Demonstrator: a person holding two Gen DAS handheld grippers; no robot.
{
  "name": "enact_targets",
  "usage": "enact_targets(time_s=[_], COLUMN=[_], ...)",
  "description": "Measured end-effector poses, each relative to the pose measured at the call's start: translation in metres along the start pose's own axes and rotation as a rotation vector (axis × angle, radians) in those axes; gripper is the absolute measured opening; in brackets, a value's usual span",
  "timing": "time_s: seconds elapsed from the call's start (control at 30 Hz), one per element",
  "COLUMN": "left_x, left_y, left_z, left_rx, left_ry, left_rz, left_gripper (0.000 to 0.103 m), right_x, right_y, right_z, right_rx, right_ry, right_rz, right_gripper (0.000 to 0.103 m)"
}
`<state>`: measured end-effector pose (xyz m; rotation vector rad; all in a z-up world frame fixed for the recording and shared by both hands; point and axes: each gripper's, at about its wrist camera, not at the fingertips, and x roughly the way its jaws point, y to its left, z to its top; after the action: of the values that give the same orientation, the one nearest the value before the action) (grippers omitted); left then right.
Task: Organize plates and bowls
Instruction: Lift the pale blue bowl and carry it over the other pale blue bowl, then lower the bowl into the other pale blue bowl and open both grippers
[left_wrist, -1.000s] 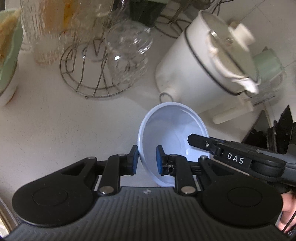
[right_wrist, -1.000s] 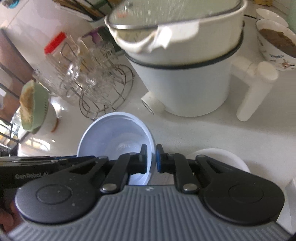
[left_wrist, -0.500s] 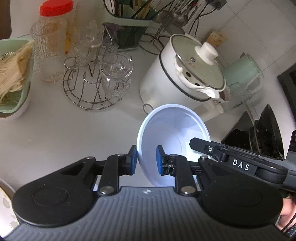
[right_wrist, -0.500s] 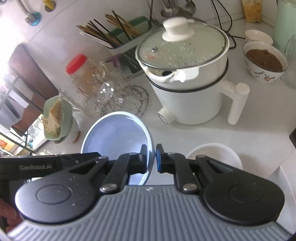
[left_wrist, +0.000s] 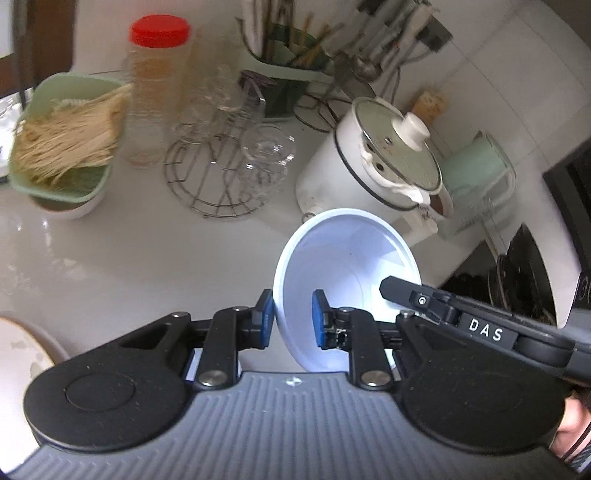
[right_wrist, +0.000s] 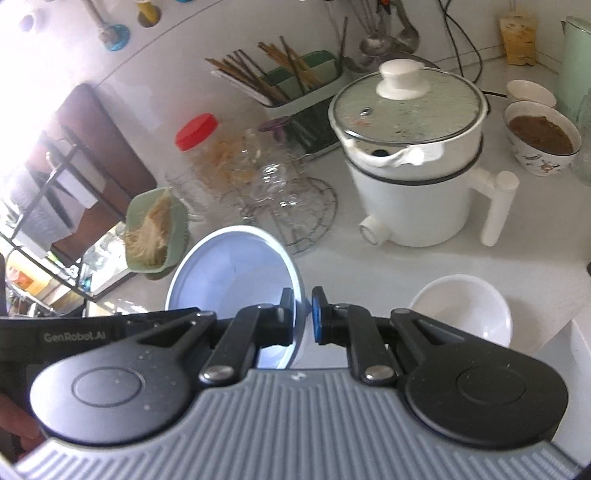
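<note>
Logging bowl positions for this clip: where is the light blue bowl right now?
The light blue bowl is held above the counter, gripped at opposite rims by both grippers, left of the white bowl and near the electric pot.

Left hand-held gripper (left_wrist: 292, 322): black linkages, blue pads, silver screws, ribbed grey body.

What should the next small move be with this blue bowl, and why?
Probably carry the blue bowl right and lower it toward the empty white bowl to nest it. Both the left gripper and right gripper pinch its rim, it hangs tilted above the counter, and that bowl sits nearest.
</note>
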<state>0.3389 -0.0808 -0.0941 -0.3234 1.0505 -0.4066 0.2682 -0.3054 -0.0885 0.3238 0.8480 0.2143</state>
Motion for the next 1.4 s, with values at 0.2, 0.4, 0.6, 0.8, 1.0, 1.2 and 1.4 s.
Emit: enact_targets(time_s=[0.2,0.4,0.6,0.8,1.0,1.2,1.4], left_x=[-0.02,-0.02,-0.007,0.005,0.007,-0.005,-0.03], left_y=[0.024,0.048,0.07,0.085,0.096,0.091,0.081], left_z=[-0.009,-0.025,-0.044,-0.058,-0.06,-0.054,-0.043], left_rx=[-0.049,-0.097,-0.129,-0.139,-0.163,-0.144,-0.144], left_ry=[-0.037,-0.035,0.01,0.041,0.066,0.043,-0.001], left_rz=[0.019,0.063,0.112,0.175,0.182,0.202,0.166], left_gripper=[0.024,0.024,0.024,0.024,0.025,0.038,0.039], right_x=[0.008,0.028,0.054,0.075,0.083,0.067,0.039], right_y=[0.021,0.04,0.051,0.058,0.059,0.054,0.057], right_z=[-0.007,-0.022,-0.035,-0.046,-0.054,-0.048,-0.042], right_rx=[-0.049,-0.103,-0.127,-0.143,-0.121,-0.106,-0.119], right_ry=[0.019,0.075,0.148,0.22,0.238,0.17,0.048], right_rz=[0.03,0.026,0.022,0.033,0.034,0.006,-0.003], right_gripper=[0.013,0.013,0.013,0.013,0.014,0.028,0.04])
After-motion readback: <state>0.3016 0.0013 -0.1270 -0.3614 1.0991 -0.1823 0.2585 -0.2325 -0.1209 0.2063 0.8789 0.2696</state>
